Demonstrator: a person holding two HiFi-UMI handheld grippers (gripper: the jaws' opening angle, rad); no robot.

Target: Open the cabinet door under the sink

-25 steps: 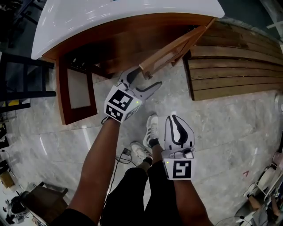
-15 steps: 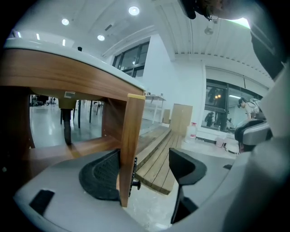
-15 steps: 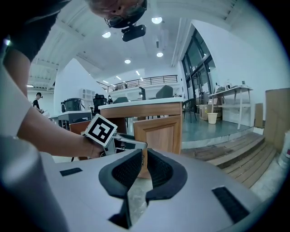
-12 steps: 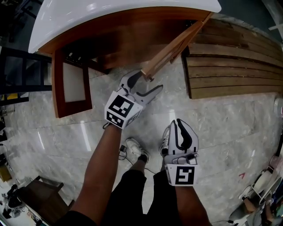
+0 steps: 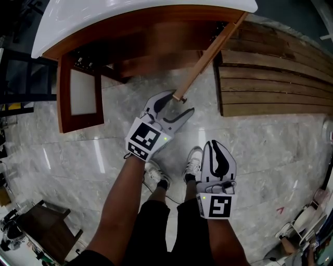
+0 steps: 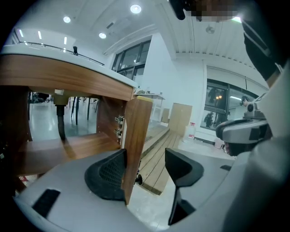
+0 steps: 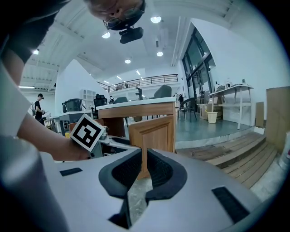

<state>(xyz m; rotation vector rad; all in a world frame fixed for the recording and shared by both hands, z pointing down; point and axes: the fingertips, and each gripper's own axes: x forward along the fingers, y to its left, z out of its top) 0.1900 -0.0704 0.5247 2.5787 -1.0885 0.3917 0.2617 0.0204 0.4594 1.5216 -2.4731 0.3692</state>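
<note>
The wooden cabinet door (image 5: pixel 205 54) stands swung wide open (edge-on from above), hinged at the cabinet's (image 5: pixel 156 47) right side, its knobbed free edge out over the floor (image 5: pixel 250 150).

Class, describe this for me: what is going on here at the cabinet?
A person stands before the cabinet under the white sink top, a claw in each hand. The left claw has the free edge of the right-hand door between its jaws, which have just been closing but are not clamped on it. That door is swung wide open; the left-hand door is open too. The right claw is shut and empty, near the person's shoes.
</note>
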